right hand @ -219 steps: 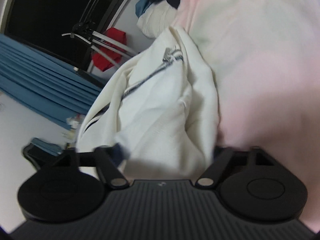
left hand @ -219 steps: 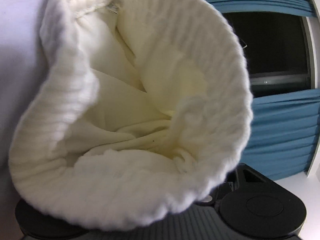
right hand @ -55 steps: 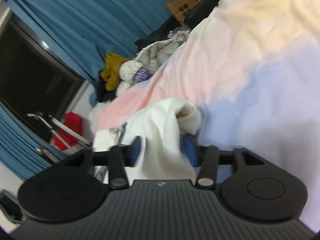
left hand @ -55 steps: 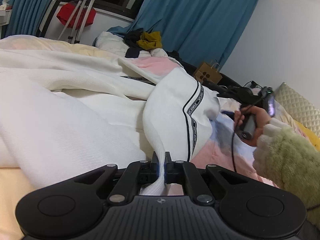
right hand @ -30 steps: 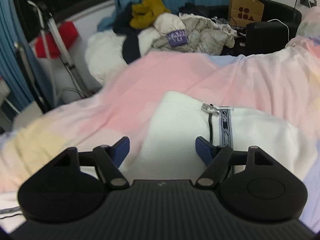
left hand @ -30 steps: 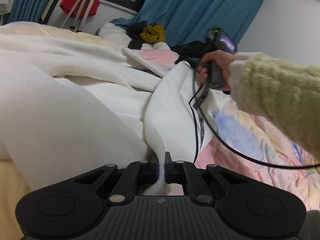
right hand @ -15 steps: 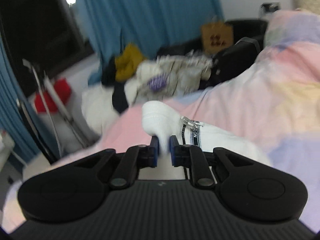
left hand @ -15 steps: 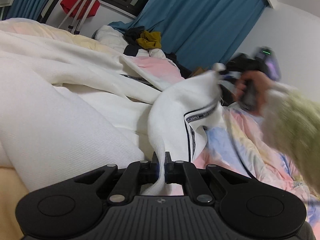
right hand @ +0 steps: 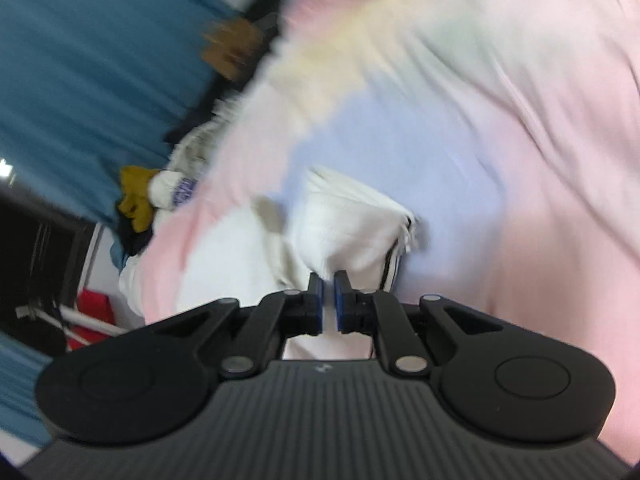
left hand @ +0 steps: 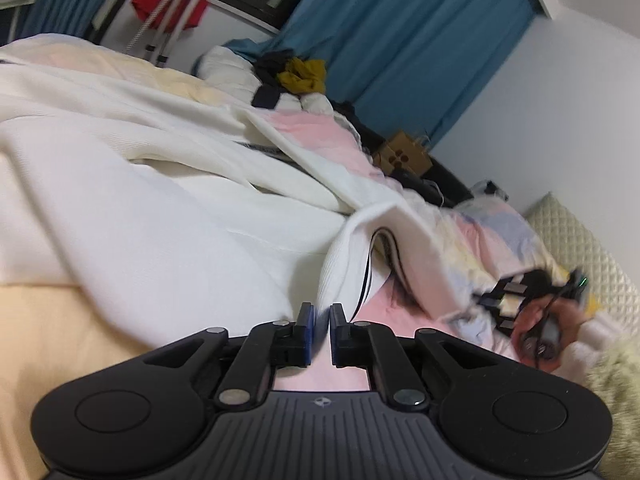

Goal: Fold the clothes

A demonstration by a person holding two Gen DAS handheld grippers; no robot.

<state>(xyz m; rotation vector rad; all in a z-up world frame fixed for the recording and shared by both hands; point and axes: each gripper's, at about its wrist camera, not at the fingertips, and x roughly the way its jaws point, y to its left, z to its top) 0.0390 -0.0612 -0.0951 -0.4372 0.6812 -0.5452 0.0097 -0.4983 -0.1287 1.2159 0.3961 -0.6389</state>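
A white zip-up garment point(left hand: 160, 220) with black trim lies spread over the pastel bed cover point(left hand: 404, 308). My left gripper point(left hand: 321, 320) sits at its ribbed hem. Its jaws are opening: a narrow gap shows, and the hem's end hangs at the pad tips, no longer pinched. In the right wrist view my right gripper point(right hand: 328, 300) is closing on a bunched corner of the white garment point(right hand: 352, 224) beside the zip, pads tight on the fabric. Blurred in the left wrist view, the right gripper point(left hand: 500, 304) is in a hand point(left hand: 548, 328), drawing that corner to the right.
Blue curtains point(left hand: 400, 40) and a dark window line the far wall. A heap of clothes point(left hand: 296, 76) lies at the bed's far end, with a brown paper bag point(left hand: 404, 156) beyond. A quilted pillow point(left hand: 580, 248) sits at the right. A red item point(left hand: 168, 0) hangs on a rack.
The right gripper shut on the garment's zip corner and swept it down and right across the bed, rolling as it went. The left gripper's pads parted slightly and it rose a little.
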